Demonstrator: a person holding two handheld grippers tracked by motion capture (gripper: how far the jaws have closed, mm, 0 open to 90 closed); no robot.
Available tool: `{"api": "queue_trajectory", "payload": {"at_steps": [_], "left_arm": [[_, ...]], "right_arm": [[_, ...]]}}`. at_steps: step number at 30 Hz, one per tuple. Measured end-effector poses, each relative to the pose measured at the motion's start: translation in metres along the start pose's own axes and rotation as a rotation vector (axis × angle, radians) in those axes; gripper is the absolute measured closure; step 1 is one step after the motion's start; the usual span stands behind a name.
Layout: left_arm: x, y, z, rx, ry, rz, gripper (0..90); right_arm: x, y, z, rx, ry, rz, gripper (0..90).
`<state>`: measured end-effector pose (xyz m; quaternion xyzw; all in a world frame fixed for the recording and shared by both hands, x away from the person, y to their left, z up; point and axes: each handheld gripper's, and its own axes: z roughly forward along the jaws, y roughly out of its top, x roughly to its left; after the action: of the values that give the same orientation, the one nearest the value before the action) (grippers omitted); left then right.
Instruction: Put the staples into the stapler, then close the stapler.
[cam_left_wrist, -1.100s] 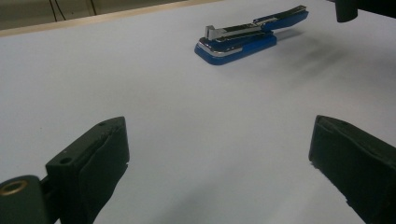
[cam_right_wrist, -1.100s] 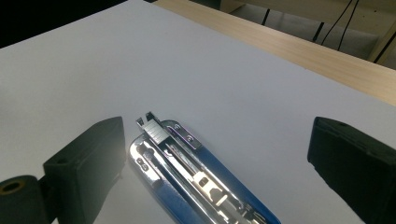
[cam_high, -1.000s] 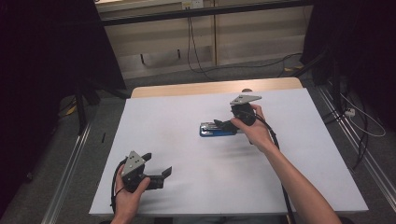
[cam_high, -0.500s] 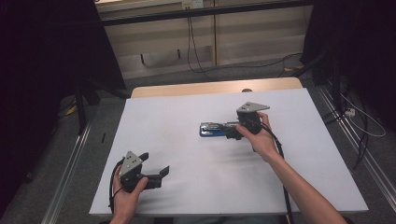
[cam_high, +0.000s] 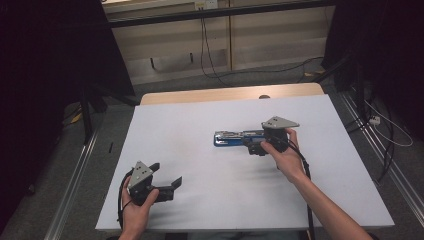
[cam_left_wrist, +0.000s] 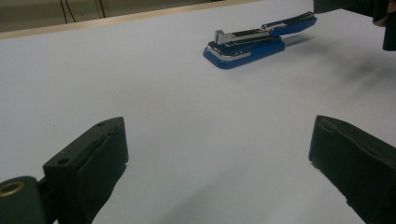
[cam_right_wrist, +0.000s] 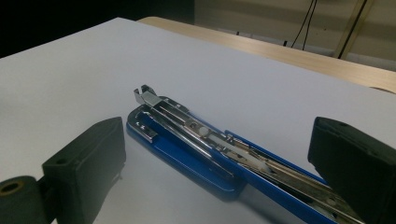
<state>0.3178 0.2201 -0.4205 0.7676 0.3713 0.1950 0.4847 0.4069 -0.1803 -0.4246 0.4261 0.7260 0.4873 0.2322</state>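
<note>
High view: a blue stapler (cam_high: 235, 137), its lid swung open to show the metal staple channel, lies right of centre on the white worktop (cam_high: 200, 120). The right gripper (cam_high: 257, 145) sits at the stapler's right end, while the left gripper (cam_high: 167, 175) rests at lower left, well apart.

Left gripper view: the fingers (cam_left_wrist: 88, 163) stand wide open over bare worktop, with the stapler (cam_left_wrist: 257, 39) in the upper right of the frame.

Right gripper view: the fingers (cam_right_wrist: 86, 158) are spread open on either side of the stapler (cam_right_wrist: 224, 158), gripping nothing. Closing squarely across the blue body, not the springy metal rail, looks the surest grasp. The staple channel (cam_right_wrist: 187, 123), the only container here, appears to hold no staples, only a white pusher.
</note>
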Motion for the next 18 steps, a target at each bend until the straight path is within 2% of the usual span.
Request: {"api": "queue_trajectory", "payload": {"at_steps": [4, 11, 13, 15, 16, 18], "left_arm": [[0.000, 0.001, 0.000, 0.001, 0.004, 0.000, 4.8], [0.002, -0.001, 0.003, 0.009, 0.000, -0.007, 4.8], [0.002, 0.001, 0.005, 0.004, 0.007, -0.019, 4.9], [0.001, 0.005, 0.009, -0.003, 0.000, -0.004, 5.4], [0.002, 0.007, 0.010, -0.006, -0.005, 0.005, 5.8], [0.002, 0.007, 0.013, -0.009, -0.011, 0.009, 6.7]], "right_arm": [[-0.001, -0.003, -0.006, -0.015, -0.010, 0.004, 3.7], [-0.001, -0.007, -0.011, -0.009, -0.019, -0.001, 3.5], [-0.002, -0.007, -0.012, -0.017, -0.026, 0.001, 3.3], [-0.003, -0.008, -0.014, -0.015, -0.025, -0.001, 3.6], [-0.004, -0.008, -0.014, -0.010, -0.028, -0.017, 3.9], [-0.004, -0.008, -0.014, -0.006, -0.030, -0.010, 3.4]]}}
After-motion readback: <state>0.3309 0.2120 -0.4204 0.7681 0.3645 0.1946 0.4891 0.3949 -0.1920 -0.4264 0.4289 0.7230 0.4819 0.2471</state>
